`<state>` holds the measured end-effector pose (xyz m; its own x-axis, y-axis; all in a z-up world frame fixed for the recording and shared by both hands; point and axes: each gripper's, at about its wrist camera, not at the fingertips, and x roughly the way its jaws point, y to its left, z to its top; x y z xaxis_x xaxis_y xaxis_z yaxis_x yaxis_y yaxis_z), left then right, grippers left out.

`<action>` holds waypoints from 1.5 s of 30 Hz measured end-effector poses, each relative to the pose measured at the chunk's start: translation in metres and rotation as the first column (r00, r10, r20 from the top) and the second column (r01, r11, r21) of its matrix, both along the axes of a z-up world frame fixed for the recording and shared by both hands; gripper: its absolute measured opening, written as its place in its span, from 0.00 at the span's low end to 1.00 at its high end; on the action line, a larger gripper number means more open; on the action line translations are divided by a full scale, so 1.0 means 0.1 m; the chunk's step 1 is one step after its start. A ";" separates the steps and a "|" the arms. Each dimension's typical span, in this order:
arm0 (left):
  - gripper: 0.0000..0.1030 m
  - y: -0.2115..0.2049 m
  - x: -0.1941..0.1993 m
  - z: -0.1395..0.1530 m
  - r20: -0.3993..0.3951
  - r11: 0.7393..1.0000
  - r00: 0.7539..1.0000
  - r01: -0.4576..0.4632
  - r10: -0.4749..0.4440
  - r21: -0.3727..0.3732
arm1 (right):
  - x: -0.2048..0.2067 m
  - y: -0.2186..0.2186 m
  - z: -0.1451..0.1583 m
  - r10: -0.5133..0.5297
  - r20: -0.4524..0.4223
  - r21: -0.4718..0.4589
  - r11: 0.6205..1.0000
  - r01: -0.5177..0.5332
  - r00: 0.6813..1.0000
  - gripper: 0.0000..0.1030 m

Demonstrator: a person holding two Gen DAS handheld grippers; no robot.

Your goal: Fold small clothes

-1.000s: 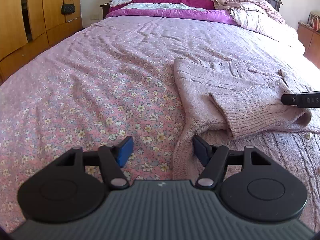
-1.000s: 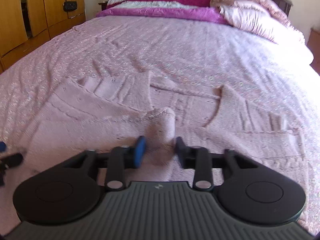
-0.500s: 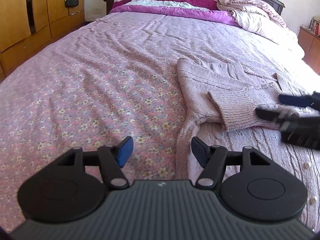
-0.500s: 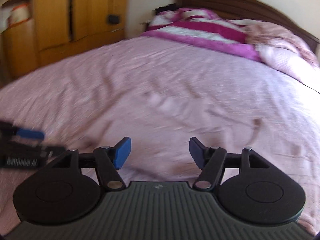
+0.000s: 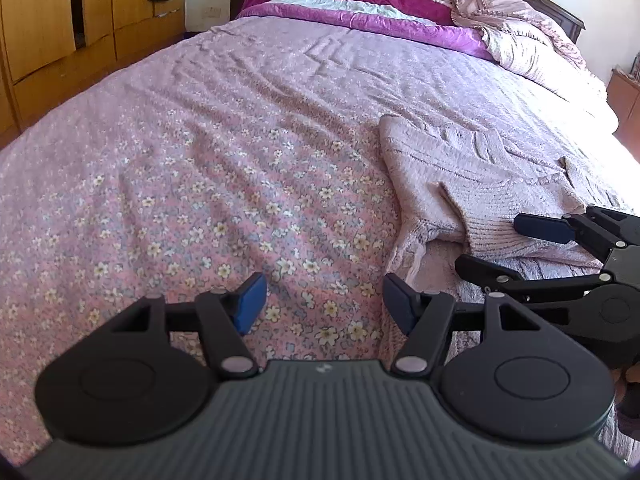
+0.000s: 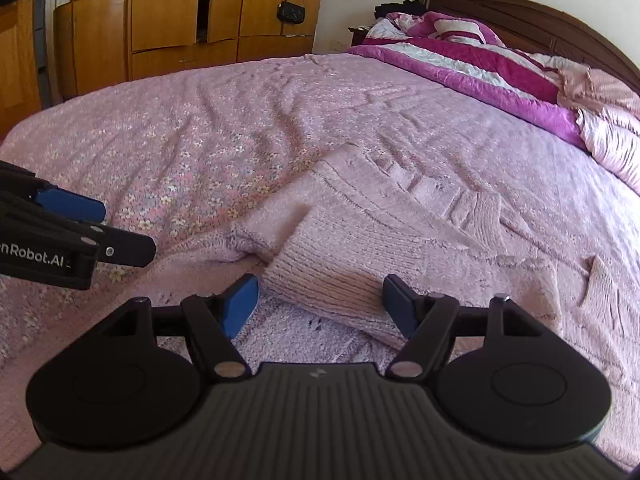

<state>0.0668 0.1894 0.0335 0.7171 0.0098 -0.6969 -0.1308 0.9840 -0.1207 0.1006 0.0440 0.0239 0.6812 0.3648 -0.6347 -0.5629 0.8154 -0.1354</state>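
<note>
A pale pink knitted cardigan lies flat on the floral pink bedspread, its left sleeve folded in across the body. My left gripper is open and empty, low over the bedspread at the cardigan's left edge. My right gripper is open and empty, with the ribbed cuff of the folded sleeve between its fingers. The right gripper also shows in the left wrist view, and the left gripper shows in the right wrist view.
A folded magenta and white quilt and pink bedding lie at the head of the bed. Wooden wardrobes with a hanging black purse stand to the left. A bedside cabinet is at the right.
My right gripper let go of the sleeve cuff, opened, and swung left, low over the folded sleeve. My left gripper stayed open and shifted slightly along the cardigan's edge.
</note>
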 end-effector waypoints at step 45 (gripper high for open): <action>0.64 -0.97 0.72 0.02 0.082 0.975 0.978 0.182 -0.194 0.131 | -0.14 -2.39 0.94 -0.480 0.119 0.332 0.844 0.421 0.869 0.08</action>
<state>0.1390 0.0927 0.0358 0.7761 -0.0506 -0.6286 0.0639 0.9980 -0.0015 0.0864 -0.1952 0.1179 0.9105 0.1324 -0.3918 -0.1110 0.9908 0.0769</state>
